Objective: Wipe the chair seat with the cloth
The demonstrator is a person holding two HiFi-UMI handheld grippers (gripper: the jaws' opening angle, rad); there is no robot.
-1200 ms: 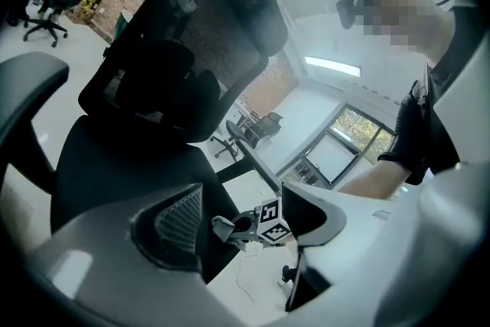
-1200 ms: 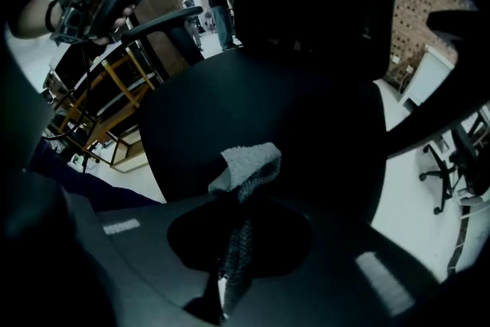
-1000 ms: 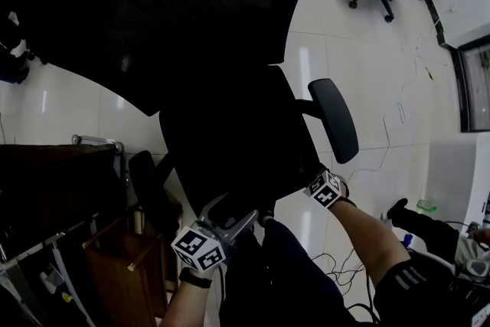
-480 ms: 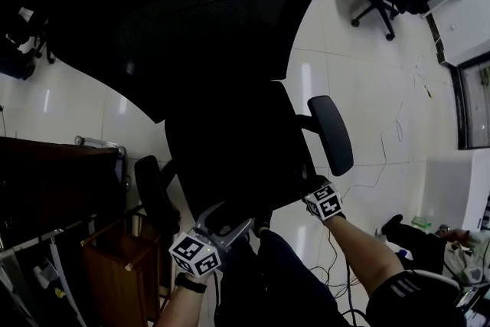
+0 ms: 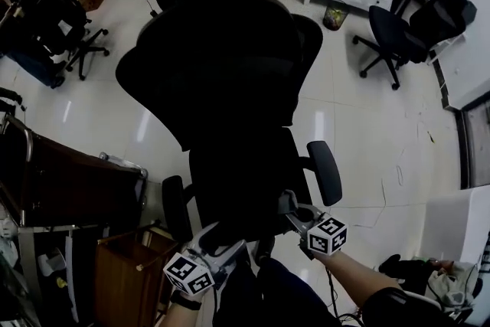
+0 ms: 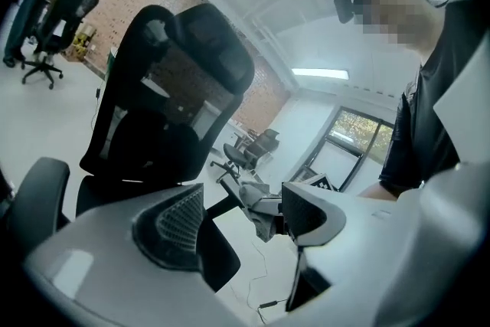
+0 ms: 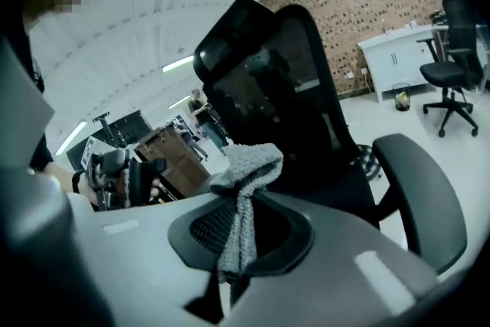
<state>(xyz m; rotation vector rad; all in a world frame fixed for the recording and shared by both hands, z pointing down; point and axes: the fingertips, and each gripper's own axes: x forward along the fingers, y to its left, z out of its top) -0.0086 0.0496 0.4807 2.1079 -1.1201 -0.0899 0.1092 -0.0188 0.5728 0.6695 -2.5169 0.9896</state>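
Left of chair (image 5: 230,73) — wooden cabinet (image 5: 121,272)

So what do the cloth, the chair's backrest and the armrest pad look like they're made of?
Cloth: grey, soft terry or microfibre by its look; the surface is nubby and it hangs limp.
Backrest: black mesh, probably in a plastic frame; light shows through the panel.
Armrest pad: smooth matte black, likely plastic or foam; hard to tell which.

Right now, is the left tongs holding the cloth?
No, the left tongs stand open and empty; the right tongs pinch the grey cloth.
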